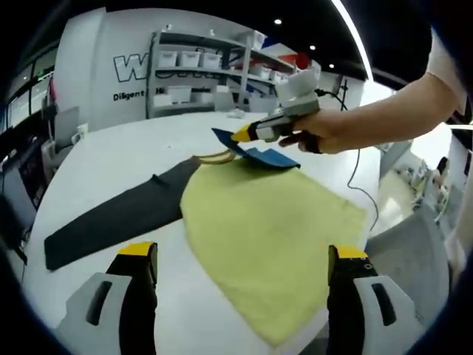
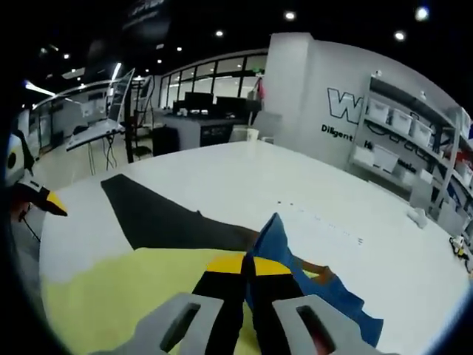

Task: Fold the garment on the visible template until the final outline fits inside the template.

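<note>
A: With the yellow garment (image 1: 270, 229) as the reference, where does everything sit?

B: Garment lies spread flat on the white table (image 1: 111, 159), reaching the table's near edge in the left gripper view. A dark template sheet (image 1: 118, 218) sticks out from under its left side and runs away to the left. The blue part of the garment (image 1: 270, 155) is at its far edge, by the collar.

A: Right gripper?

B: Right gripper (image 1: 238, 135) is at that far edge, held in a person's hand (image 1: 325, 133). In the right gripper view its jaws are pinched together on the blue fabric (image 2: 277, 255), which stands lifted into a peak above the yellow cloth (image 2: 126, 296). So it's holding the blue part.

A: Left gripper?

B: Left gripper (image 1: 244, 259) hovers over the near half of the garment, jaws spread wide, nothing between them. Yellow tips sit either side of the cloth; can't tell if they touch it.

A: Anything else nearby?

B: Beyond the garment's far edge: shelving with white bins (image 1: 203, 70) against a wall with lettering. A cable (image 1: 355, 166) trails off the table past the garment's right side.
</note>
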Motion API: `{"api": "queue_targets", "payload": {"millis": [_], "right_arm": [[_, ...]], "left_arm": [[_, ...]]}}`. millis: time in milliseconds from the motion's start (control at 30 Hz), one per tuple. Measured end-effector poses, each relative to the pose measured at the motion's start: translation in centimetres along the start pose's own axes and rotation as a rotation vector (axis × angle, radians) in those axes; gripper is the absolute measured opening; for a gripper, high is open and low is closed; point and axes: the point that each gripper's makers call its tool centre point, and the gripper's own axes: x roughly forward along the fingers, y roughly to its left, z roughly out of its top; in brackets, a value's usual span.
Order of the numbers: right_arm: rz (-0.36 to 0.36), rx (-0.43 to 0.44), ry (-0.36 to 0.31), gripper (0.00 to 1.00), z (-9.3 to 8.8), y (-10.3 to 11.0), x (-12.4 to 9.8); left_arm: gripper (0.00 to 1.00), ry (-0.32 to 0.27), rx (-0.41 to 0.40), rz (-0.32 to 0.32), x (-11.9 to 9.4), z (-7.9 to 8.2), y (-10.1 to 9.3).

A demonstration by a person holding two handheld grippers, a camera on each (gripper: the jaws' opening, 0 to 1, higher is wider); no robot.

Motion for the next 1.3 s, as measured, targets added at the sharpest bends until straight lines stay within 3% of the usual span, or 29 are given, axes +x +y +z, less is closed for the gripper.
{"api": "queue_targets", "payload": {"millis": [367,567,1033,1300], "right_arm": [[0.031,-0.021,0.022,0.0,-0.2,2.3,2.0],[0.073,-0.042,0.03,0.0,-0.6,4.6,2.8],[0.143,-0.102,0.107,0.0,-3.7,8.0,4.1],[0.163,-0.107,0.128,0.0,-4.5,8.9,4.5]], "left_arm": [[0.98,0.001,-0.014,0.015,-0.6,-0.6,0.7],[0.98,0.002,-0.021,0.02,-0.8,-0.9,0.9],[0.98,0.008,-0.039,0.036,-1.4,-1.7,1.5],[0.98,0.011,-0.045,0.044,-1.5,-1.9,1.7]]}}
